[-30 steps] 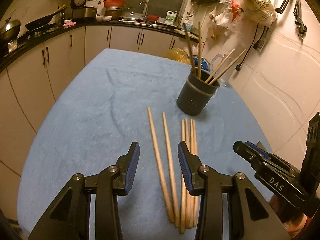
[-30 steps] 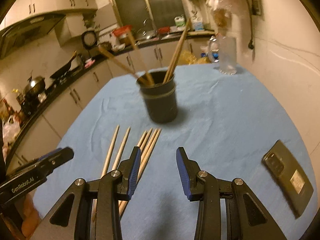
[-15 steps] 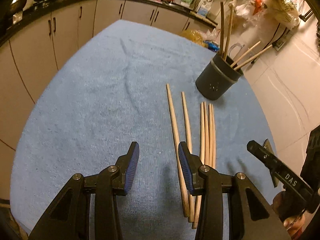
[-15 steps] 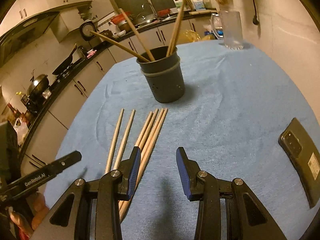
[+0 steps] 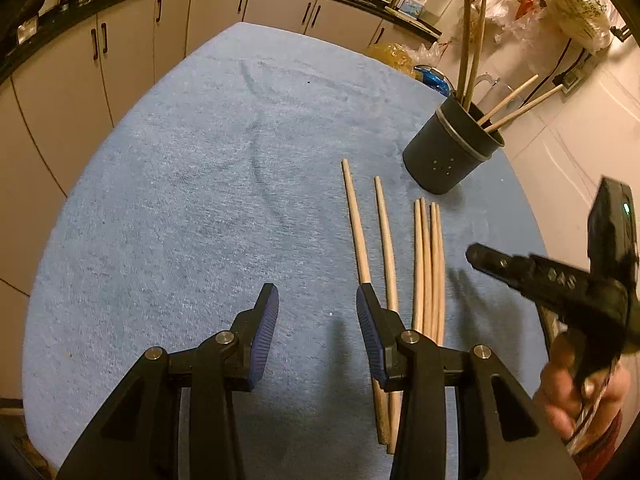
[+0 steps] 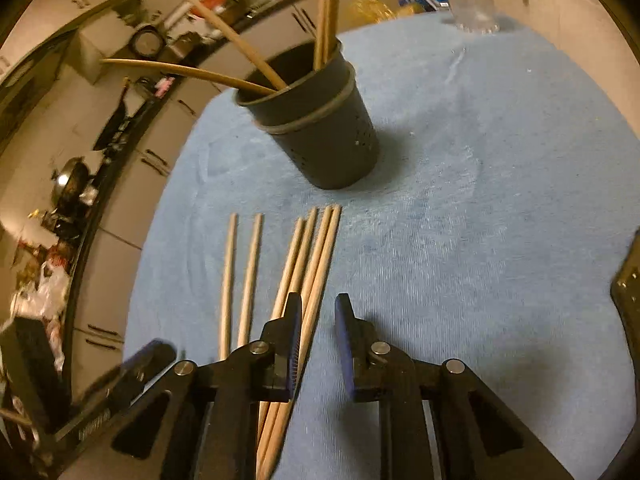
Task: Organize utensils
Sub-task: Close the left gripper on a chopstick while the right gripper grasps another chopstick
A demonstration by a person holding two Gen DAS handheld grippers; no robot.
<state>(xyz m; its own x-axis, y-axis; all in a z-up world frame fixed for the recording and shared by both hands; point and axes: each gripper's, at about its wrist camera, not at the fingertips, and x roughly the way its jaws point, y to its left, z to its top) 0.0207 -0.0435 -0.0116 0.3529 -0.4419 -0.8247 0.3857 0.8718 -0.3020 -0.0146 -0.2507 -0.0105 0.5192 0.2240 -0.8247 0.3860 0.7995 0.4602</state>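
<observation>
Now the right claw (image 6: pixel 317 316) sits low in the frame of its own view with its blue pads apart and nothing between them, the gap narrow; its left pad lies over the bundle of four chopsticks (image 6: pixel 316 248), whose outermost stick runs down into the gap. Just left of that bundle lie two loose chopsticks (image 6: pixel 240 272), side by side but a little apart, and beyond the tips of all six, in the upper middle of the frame, stands the dark holder (image 6: pixel 320 128) with four more sticks already leaning out of it. At the right edge a dark phone (image 6: pixel 628 280) lies on the blue-covered surface (image 6: pixel 480 200). In the left wrist view the left claw (image 5: pixel 318 320) is spread wide and empty, hovering over bare cloth at lower centre, its right finger overlapping the near ends of the loose pair (image 5: pixel 368 240); the bundle (image 5: pixel 429 256) is to the right of it, the holder (image 5: pixel 452 152) at upper right, and the right-hand tool (image 5: pixel 552 280) reaches in from the right edge. The step in hand appears to be picking the next sticks off the cloth, with the right claw lining up on the bundle. The next move seems to call for lowering around one or two sticks, pinching firmly, then tipping them upright to drop into the holder without knocking those already there.
</observation>
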